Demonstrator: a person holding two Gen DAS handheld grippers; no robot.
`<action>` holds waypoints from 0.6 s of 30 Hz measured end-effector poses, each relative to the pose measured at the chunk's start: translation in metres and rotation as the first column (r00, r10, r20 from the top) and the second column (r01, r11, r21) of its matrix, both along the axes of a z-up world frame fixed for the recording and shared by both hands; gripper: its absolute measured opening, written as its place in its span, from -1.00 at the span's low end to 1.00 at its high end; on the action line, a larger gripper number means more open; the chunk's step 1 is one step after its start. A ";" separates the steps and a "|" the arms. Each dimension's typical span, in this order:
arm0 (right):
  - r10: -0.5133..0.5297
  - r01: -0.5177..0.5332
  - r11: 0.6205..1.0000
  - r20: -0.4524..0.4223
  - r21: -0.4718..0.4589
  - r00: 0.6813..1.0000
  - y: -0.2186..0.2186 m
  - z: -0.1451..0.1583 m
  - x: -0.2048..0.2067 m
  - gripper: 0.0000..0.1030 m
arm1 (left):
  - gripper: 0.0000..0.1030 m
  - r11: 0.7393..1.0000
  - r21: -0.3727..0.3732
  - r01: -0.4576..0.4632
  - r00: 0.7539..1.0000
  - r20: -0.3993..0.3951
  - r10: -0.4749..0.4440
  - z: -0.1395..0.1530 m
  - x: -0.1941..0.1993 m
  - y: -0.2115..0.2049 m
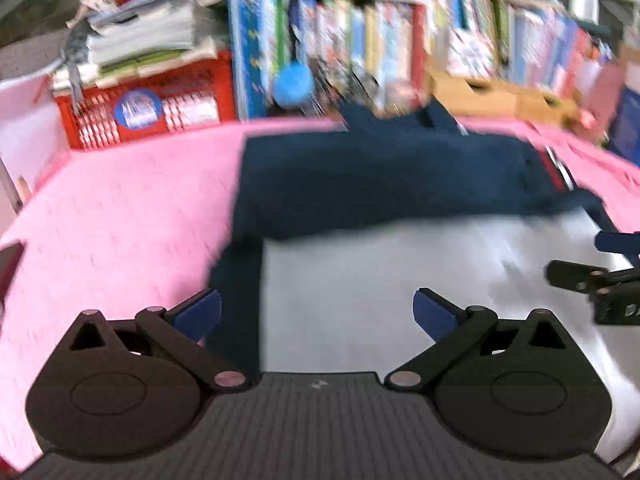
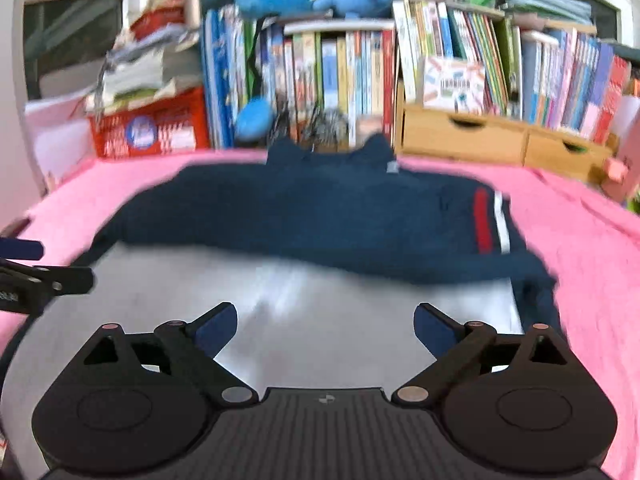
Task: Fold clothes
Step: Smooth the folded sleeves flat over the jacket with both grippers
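**Right wrist view: a fold laid down, both tools free**

Right wrist view shows us the navy garment (image 2: 320, 216) lying across the middle of the frame on the pink cover (image 2: 580, 240), its collar toward the bookshelf (image 2: 440, 60) at the top and a red-and-white stripe on its right part. Below it, toward us, spreads a pale grey-white panel (image 2: 320, 300) — we cannot tell through the blur whether it is the garment's own lining or a separate sheet or board.

Our right hand-held gripper (image 2: 325, 326) stands wide, nothing between its blue pads. In the left wrist view our left hand-held gripper (image 1: 316, 314) is just as wide and empty, sitting at the lower middle of the frame over the panel's left edge; the right tool's tip pokes in at the right edge.

We judge that one fold sits finished or just let go, and we are between grasps. The navy cloth looks doubled over in a band, with a dark strip (image 1: 236, 280) trailing down the panel's left side.

The next move calls for choosing a fresh edge — likely the left and right ends of the navy band — and bringing each pair of pads down flat enough to pinch only the top layers. Blur hides the hem, so we should steady first.
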State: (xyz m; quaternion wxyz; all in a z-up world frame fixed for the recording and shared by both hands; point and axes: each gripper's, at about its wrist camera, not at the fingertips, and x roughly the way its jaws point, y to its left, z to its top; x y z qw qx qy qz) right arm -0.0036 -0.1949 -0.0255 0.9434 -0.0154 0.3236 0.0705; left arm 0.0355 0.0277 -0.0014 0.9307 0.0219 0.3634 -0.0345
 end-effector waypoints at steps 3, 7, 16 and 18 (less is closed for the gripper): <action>-0.004 0.002 0.999 -0.039 -0.052 0.999 0.008 -0.008 -0.036 0.88 | 1.00 1.000 -0.001 0.017 0.999 -0.044 -0.017 -0.009 -0.027 -0.014; 0.012 -0.013 0.999 -0.010 -0.034 1.000 0.010 -0.012 -0.097 1.00 | 1.00 1.000 -0.001 0.030 0.997 -0.070 -0.030 -0.014 -0.071 -0.029; -0.091 0.092 0.994 0.027 -0.058 0.996 0.015 -0.006 -0.201 1.00 | 1.00 1.000 0.008 0.025 0.999 -0.048 -0.025 -0.008 -0.172 -0.040; -0.096 0.099 0.994 0.049 -0.049 0.994 0.017 -0.005 -0.232 1.00 | 1.00 0.999 0.020 0.043 0.999 -0.018 -0.043 -0.004 -0.199 -0.041</action>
